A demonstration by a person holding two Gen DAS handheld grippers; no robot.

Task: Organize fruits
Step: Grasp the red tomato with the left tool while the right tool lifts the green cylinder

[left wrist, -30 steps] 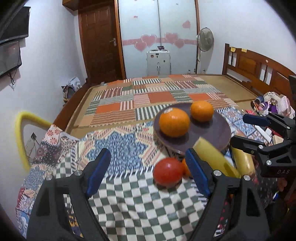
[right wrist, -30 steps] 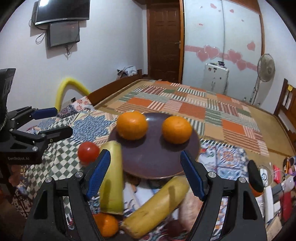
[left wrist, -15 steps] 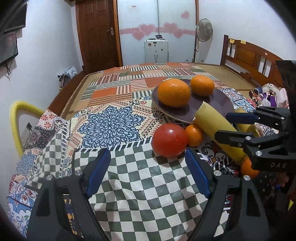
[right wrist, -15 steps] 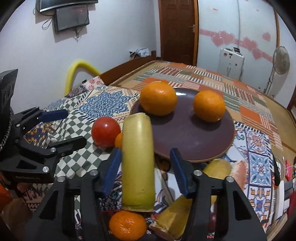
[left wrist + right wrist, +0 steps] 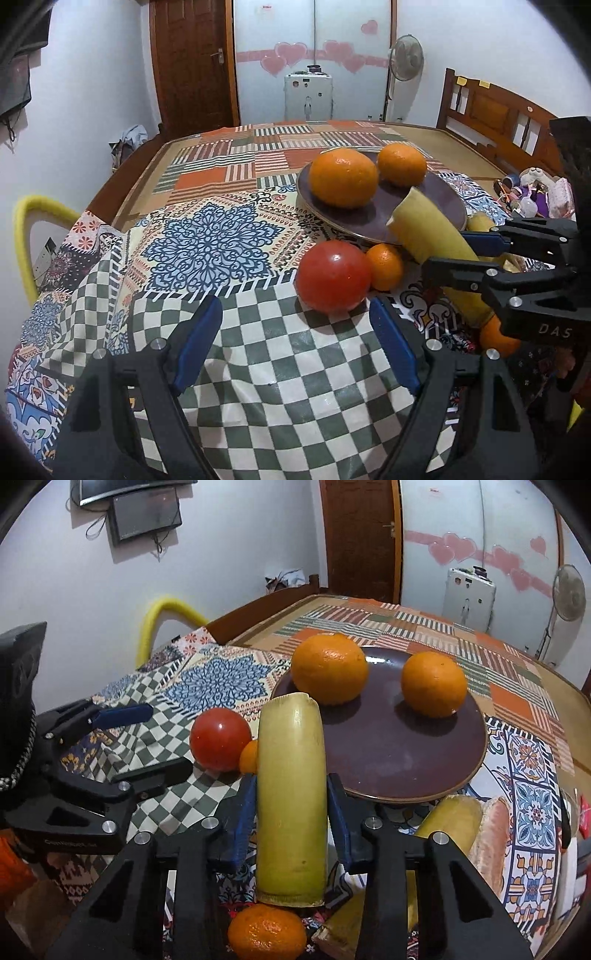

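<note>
A dark brown plate [image 5: 406,760] [image 5: 439,206] holds two oranges [image 5: 330,668] [image 5: 434,684]. My right gripper [image 5: 291,794] is shut on a yellow-green stalk piece [image 5: 291,801], also in the left wrist view [image 5: 432,236], its far end at the plate's near rim. A red tomato [image 5: 333,276] [image 5: 220,738] and a small tangerine [image 5: 385,266] lie on the cloth beside the plate. My left gripper [image 5: 295,347] is open and empty, just short of the tomato. Another tangerine [image 5: 266,932] lies under the right gripper.
A second yellow stalk piece [image 5: 448,819] and a pinkish piece [image 5: 489,834] lie right of the right gripper. Clutter [image 5: 535,190] sits at the table's right edge. A yellow chair back [image 5: 26,236] stands left. A patterned bed mat [image 5: 258,155] lies behind the plate.
My right gripper closed on the yellow-green stalk piece. My left gripper moved forward toward the tomato, staying open.
</note>
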